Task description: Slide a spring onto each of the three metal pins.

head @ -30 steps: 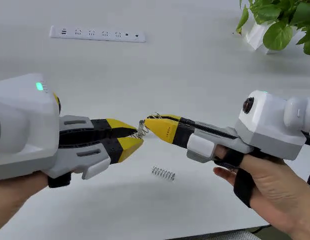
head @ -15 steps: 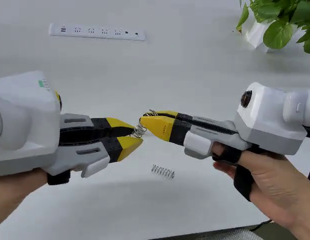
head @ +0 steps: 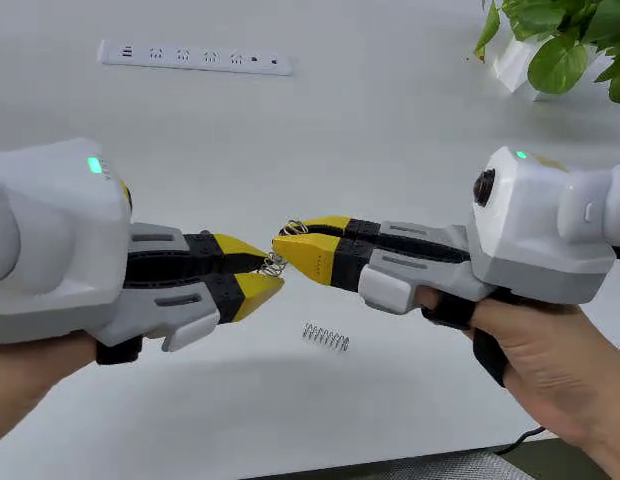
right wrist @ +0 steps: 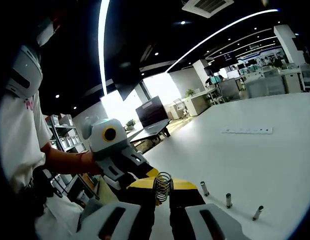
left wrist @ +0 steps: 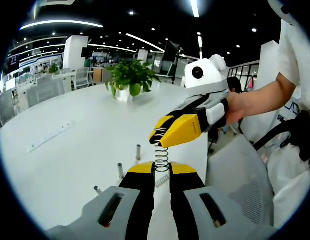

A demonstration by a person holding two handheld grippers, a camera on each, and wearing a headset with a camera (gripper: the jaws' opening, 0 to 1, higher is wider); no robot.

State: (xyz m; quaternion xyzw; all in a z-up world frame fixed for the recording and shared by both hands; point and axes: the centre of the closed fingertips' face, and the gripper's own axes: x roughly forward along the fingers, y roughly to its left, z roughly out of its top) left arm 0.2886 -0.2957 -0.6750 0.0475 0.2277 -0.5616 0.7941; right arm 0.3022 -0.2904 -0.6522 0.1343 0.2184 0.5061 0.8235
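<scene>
My left gripper (head: pixel 271 272) is shut on a small steel spring (head: pixel 275 265), which stands up out of its yellow tips (left wrist: pixel 162 169) in the left gripper view. My right gripper (head: pixel 281 238) comes in from the right, tip to tip with it, and grips a second spring (head: pixel 294 228), seen end-on between its jaws (right wrist: pixel 163 187). The two springs touch. I cannot tell whether they are hooked together. A third spring (head: pixel 325 338) lies loose on the white table below the tips. Three short metal pins (right wrist: pixel 204 188) (right wrist: pixel 228 200) (right wrist: pixel 258 212) stand bare in a row.
A white power strip (head: pixel 195 57) lies at the table's far left. A potted green plant (head: pixel 560 45) stands at the far right corner. The person's hands hold both grippers low over the near edge of the table (head: pixel 390 150).
The right gripper has moved a little left and up, so its tip now overlaps the left gripper's tip. The left gripper and the loose spring stay put.
</scene>
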